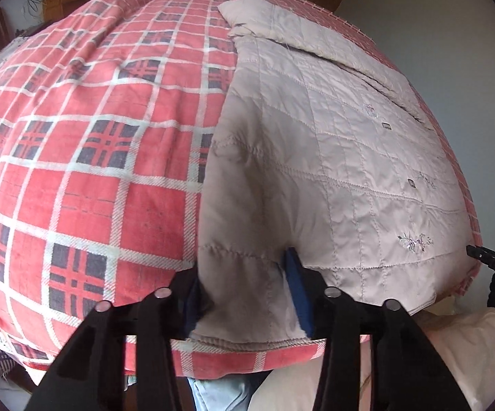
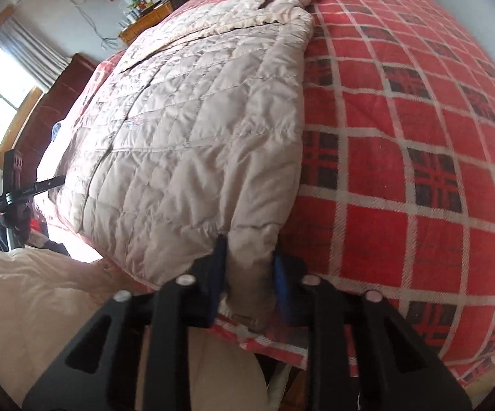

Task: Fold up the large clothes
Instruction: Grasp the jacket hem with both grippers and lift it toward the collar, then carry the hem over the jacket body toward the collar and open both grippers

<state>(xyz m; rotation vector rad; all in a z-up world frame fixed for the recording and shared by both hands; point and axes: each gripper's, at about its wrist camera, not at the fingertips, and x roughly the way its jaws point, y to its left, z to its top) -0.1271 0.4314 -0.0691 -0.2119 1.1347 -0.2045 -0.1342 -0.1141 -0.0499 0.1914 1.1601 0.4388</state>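
The left gripper (image 1: 245,282) and right gripper (image 2: 249,274) each clench a near hem corner of the beige quilted jacket (image 1: 333,157), spread flat on the red plaid bedspread (image 1: 93,137), probably for folding away.

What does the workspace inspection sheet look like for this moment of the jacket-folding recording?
Surface: bed under a red plaid blanket.
Job's things: beige quilted jacket lying flat, its near hem at the bed edge.
Clutter: a dark tripod beside the bed.
Grippers: left claw and right claw each pinch a fold of the jacket's near hem.
Cables: a cord hangs down the far wall.
Surroundings: wooden dresser, curtained window.
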